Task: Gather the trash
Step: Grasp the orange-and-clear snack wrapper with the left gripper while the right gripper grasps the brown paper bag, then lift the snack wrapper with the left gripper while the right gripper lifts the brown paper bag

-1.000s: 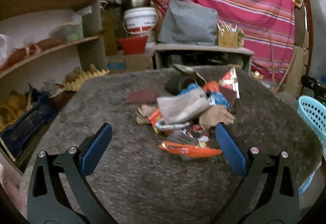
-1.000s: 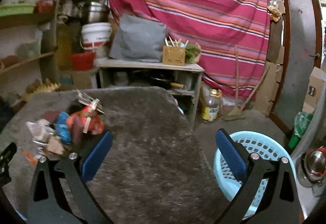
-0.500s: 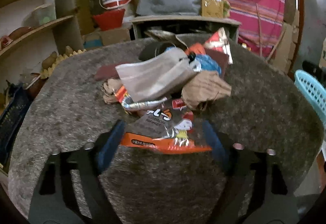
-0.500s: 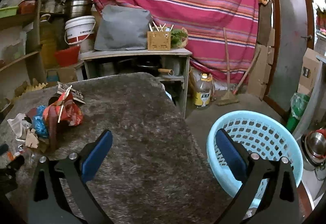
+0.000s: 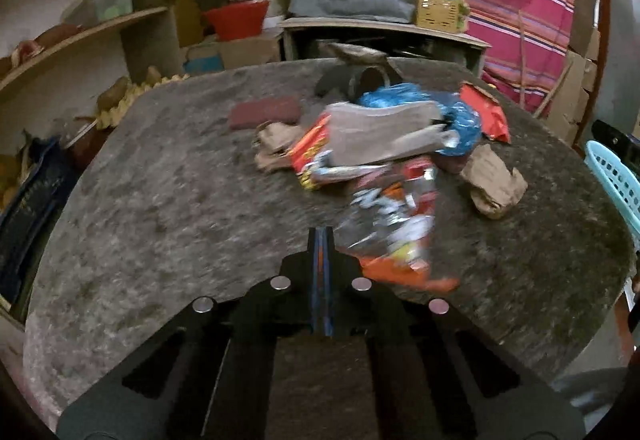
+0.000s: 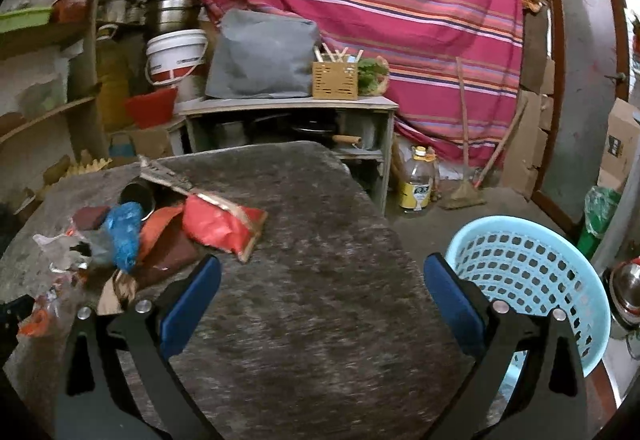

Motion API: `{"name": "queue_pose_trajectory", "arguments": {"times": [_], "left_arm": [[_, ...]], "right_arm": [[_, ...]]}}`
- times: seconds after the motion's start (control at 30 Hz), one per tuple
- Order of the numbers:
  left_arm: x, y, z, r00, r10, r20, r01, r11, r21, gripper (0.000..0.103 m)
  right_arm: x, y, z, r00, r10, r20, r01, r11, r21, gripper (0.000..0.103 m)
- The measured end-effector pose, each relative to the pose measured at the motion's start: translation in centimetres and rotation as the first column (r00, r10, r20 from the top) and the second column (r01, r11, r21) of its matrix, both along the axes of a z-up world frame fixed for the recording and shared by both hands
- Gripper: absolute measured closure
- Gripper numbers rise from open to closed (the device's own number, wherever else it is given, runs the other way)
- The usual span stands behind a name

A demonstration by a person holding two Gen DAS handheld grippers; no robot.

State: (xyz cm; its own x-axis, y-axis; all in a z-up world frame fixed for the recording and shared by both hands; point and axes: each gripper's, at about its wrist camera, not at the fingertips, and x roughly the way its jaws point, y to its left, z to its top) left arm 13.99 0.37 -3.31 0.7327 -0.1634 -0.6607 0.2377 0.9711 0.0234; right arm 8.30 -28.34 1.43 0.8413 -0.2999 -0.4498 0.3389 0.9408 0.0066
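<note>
Two of our grippers show: the left gripper [image 5: 322, 240] has its fingers pressed together, the shiny wrapper [image 5: 394, 228] just right of them; the right gripper [image 6: 320, 292] fingers spread wide over the tabletop [image 6: 312, 240], trash pile [image 6: 132, 236] left of them.

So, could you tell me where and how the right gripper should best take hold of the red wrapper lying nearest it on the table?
Probably by the flat sealed end of the red wrapper, which sticks out over bare table. Bring the open right gripper in from the near side, fingers above and below that thin edge; its far end is wedged under other trash.
</note>
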Motion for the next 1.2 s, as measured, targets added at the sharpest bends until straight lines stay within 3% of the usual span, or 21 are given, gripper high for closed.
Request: {"name": "queue_pose_trajectory", "arguments": {"times": [0.07,0.1,0.13,0.2,0.23,0.47,0.6,0.7,0.77,0.83,1.2], "left_arm": [[-0.2,0.6,0.2,1.0,0.013,0.007,-0.013,1.0,-0.005,0.1],[-0.2,0.9,0.3,1.0,0.016,0.01,-0.016,1.0,-0.012,0.088],[-0.3,1.1,0.4,1.0,0.019,0.014,-0.018,1.0,-0.019,0.066],[-0.6,1.2,0.9,0.999,0.025,0.039,-0.024,0.999,-0.037,0.041],[-0.8,1.2,1.1,0.998,0.022,0.05,-0.019,0.999,-0.045,0.034],[0.4,-1.6,0.9,0.999,-0.041,0.017,0.043,0.997,-0.066,0.023],[1.4,-3.9,-0.5,0.994,-0.089,-0.065,0.086,0.995,-0.056,0.025],[2.1,-5.4,-2.3,0.979,-0.134,-0.151,0.131,0.991,-0.029,0.055],[1.9,-6.1,-2.6,0.981,-0.138,-0.135,0.141,0.99,0.009,0.059],[1.7,-6.2,-2.4,0.98,-0.154,-0.126,0.155,0.988,0.001,0.067],[-1.3,-2.2,-0.4,0.994,-0.101,-0.035,0.102,0.994,0.029,0.07]], "right_arm": [[0.1,1.0,-0.1,1.0,0.016,-0.004,-0.016,1.0,-0.023,0.004],[0.1,1.3,-0.1,1.0,0.022,-0.007,-0.022,0.999,-0.032,0.004],[0.2,1.8,-0.1,1.0,0.028,-0.01,-0.028,0.999,-0.042,0.004],[0.2,2.3,-0.1,0.999,0.032,-0.011,-0.033,0.999,-0.042,0.004],[0.2,2.5,0.0,0.999,0.034,-0.01,-0.035,0.999,-0.041,0.004],[0.0,2.2,-0.2,0.999,0.034,-0.011,-0.035,0.998,-0.059,0.004],[-0.1,1.5,-0.3,1.0,0.027,-0.015,-0.028,0.998,-0.048,0.004],[-0.1,0.7,-0.3,1.0,0.019,-0.016,-0.019,0.999,-0.032,0.004],[-0.2,0.3,-0.3,1.0,0.018,-0.015,-0.018,1.0,-0.019,0.004],[-0.2,0.0,-0.3,1.0,0.015,-0.013,-0.015,1.0,-0.009,0.004],[0.3,1.9,-0.6,0.998,0.062,-0.01,-0.062,0.998,-0.007,0.004]]}}
